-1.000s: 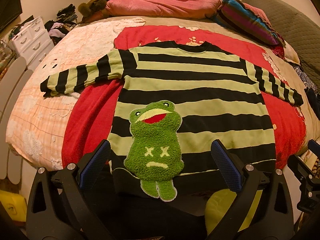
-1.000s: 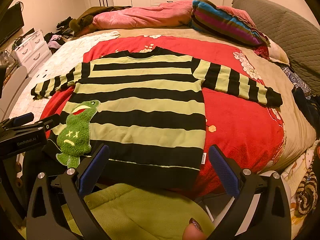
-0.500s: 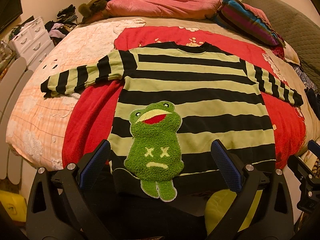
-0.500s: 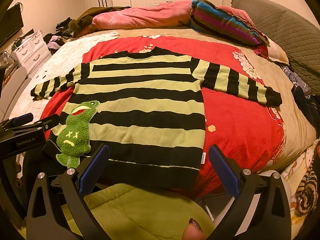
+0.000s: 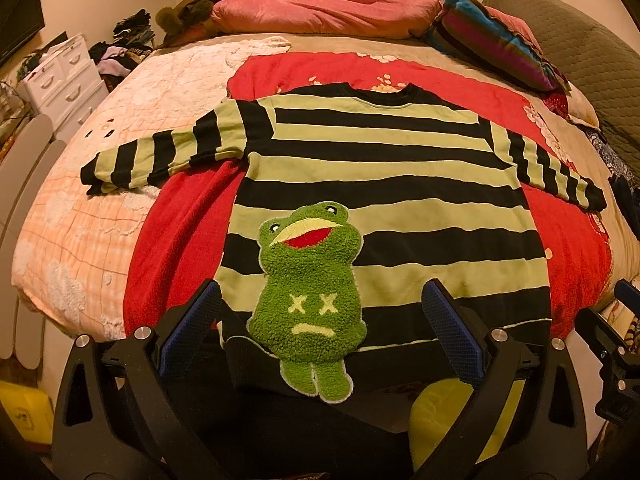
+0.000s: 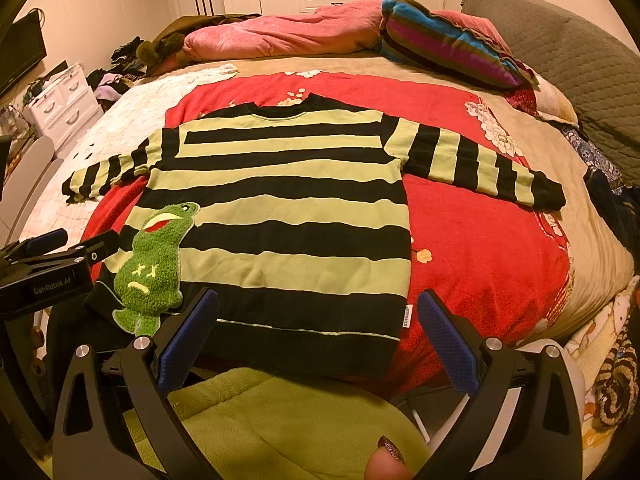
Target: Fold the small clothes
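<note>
- Bedroom: bed (image 5: 80,216) topped with a red blanket (image 6: 480,248), pink duvet (image 5: 320,12) and striped pillow (image 6: 448,44) at the far edge, white drawers (image 5: 64,76) to the left.
- We see the striped sweater (image 5: 380,184) flat on the red blanket, sleeves out, frog patch (image 5: 308,296) near the hem.
- Left gripper (image 5: 320,316) spread wide, empty, at the hem.
- Right gripper (image 6: 316,320) likewise, holding nothing.

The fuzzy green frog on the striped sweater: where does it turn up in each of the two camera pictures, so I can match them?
Left wrist view: the frog patch sits low and centre, between the open fingers of the left gripper.
Right wrist view: the frog patch lies at lower left, outside the open right gripper.
Shared landmark: the striped pillow at the far right of the bed.
</note>
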`<action>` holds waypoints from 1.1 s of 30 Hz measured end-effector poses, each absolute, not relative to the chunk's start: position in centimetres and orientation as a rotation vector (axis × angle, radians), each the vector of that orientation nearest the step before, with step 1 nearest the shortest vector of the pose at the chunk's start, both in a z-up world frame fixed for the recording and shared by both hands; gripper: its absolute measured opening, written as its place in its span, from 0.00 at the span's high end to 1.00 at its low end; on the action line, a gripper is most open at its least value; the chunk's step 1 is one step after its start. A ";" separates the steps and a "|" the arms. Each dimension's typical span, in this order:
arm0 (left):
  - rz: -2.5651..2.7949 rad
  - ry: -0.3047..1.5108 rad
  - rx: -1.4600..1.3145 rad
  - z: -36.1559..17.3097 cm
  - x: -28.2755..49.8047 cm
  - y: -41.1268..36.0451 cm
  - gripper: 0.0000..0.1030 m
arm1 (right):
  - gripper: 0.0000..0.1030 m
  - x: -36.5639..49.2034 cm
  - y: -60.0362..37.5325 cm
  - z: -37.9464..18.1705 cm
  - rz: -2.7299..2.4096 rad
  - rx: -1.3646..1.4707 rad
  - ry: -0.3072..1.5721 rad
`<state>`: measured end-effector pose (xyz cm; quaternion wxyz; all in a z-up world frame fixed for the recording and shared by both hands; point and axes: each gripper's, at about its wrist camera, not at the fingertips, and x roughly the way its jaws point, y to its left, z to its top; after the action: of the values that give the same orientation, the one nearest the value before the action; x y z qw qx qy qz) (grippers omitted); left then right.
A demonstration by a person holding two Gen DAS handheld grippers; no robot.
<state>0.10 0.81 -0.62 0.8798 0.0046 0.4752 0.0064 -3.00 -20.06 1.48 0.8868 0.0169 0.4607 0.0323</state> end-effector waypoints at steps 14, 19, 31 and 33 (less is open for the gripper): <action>0.019 0.996 0.015 -0.4 0.4 0.4 0.08 | 0.04 -2.5 -19.9 1.4 0.086 0.031 0.950; 0.039 0.989 0.023 -0.6 1.3 0.4 0.08 | 0.04 -1.5 -20.0 1.4 0.091 0.041 0.939; 0.096 0.977 0.020 -0.6 5.1 0.2 0.08 | 0.04 3.2 -20.2 0.4 0.110 0.059 0.926; 0.103 0.978 0.018 -0.6 5.8 0.2 0.08 | 0.04 4.2 -20.2 0.2 0.110 0.056 0.923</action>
<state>5.78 0.20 -0.58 0.8816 0.0087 0.4694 0.0493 4.24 -20.20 0.25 0.8935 0.0268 0.4452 0.0531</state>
